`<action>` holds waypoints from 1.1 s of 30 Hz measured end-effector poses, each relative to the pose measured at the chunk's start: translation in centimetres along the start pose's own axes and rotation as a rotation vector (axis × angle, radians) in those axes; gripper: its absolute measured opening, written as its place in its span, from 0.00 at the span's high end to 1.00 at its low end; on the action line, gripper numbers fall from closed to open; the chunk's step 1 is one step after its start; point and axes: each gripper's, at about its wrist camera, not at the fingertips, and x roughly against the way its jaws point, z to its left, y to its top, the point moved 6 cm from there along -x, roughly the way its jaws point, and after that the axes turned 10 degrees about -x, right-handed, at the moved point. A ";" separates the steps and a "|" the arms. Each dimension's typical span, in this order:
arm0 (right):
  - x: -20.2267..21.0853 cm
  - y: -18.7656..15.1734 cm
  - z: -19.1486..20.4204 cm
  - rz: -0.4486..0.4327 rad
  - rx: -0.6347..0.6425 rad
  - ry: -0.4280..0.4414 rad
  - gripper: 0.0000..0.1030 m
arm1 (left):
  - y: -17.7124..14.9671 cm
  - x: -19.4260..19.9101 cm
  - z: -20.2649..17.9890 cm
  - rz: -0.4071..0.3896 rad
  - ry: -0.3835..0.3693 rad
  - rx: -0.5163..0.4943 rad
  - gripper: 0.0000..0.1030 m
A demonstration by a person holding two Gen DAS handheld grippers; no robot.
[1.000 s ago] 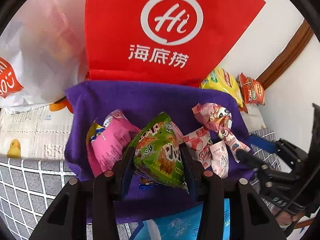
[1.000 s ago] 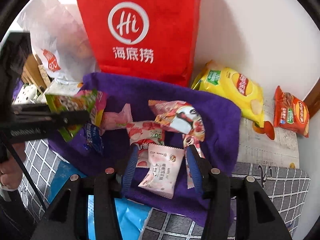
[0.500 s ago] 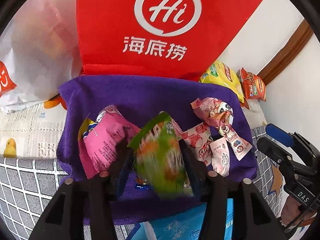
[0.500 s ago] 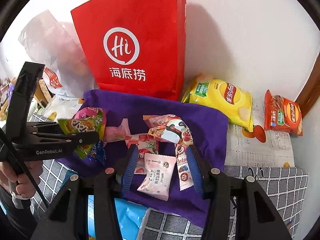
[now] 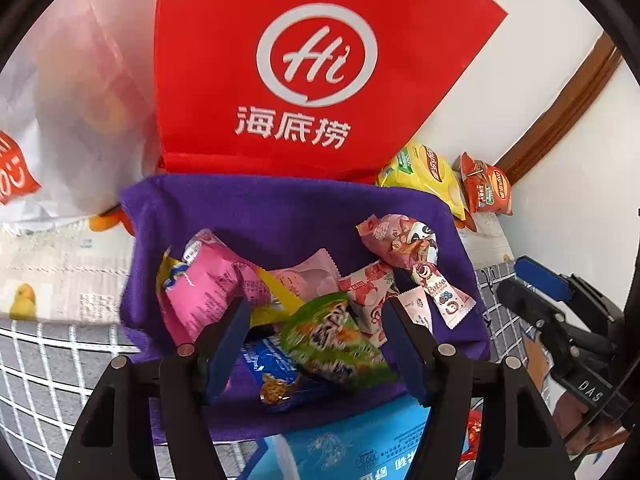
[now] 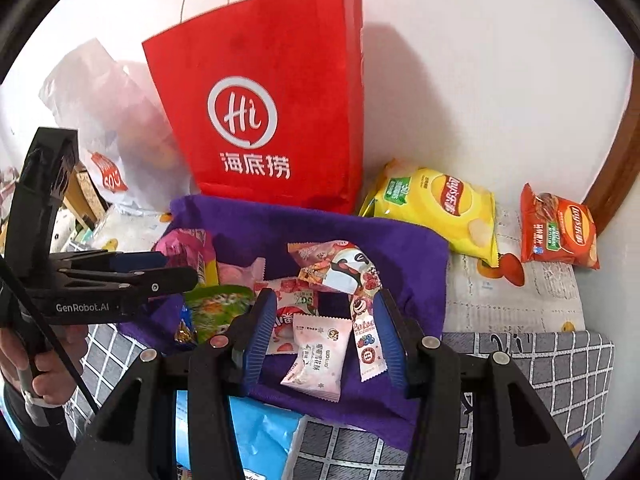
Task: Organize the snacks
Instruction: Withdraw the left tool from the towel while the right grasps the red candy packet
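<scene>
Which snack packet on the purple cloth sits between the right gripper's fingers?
The pale pink packet with small flower prints, framed by the right gripper. The green packet lies off to its left.

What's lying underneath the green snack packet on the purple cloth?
The green snack packet rests partly on a blue foil packet, itself on the purple cloth. Anything else beneath is covered. The left gripper is opening around it.

Green snack packet (image 5: pixel 334 344), blurred, lies tilted on the purple cloth (image 5: pixel 280 216), partly over a blue packet (image 5: pixel 272 376). Pink packet (image 5: pixel 212 284) left of it, leaning on a yellow one. Pale pink sachet (image 6: pixel 316 356) flat near the cloth's front edge. Panda-print bag (image 6: pixel 344 266) crumpled mid-cloth. Yellow Lay's bag (image 6: pixel 440 204) and orange Lay's bag (image 6: pixel 558 230) lie off the cloth, right.
</scene>
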 end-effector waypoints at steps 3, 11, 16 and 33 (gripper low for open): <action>1.1 -0.2 -0.3 -0.025 -0.026 -0.014 0.52 | 0.2 1.2 0.0 -0.023 0.030 -0.012 0.36; 3.0 -6.3 -3.4 0.043 -0.124 -0.069 0.52 | 0.2 3.9 -1.2 -0.050 0.047 -0.061 0.36; 3.2 -11.6 -5.7 0.119 -0.216 -0.120 0.52 | 0.5 6.3 -1.1 -0.100 0.067 -0.068 0.36; 1.3 -20.1 -6.7 0.163 -0.398 -0.129 0.52 | 0.4 7.9 -3.7 -0.135 0.041 -0.122 0.36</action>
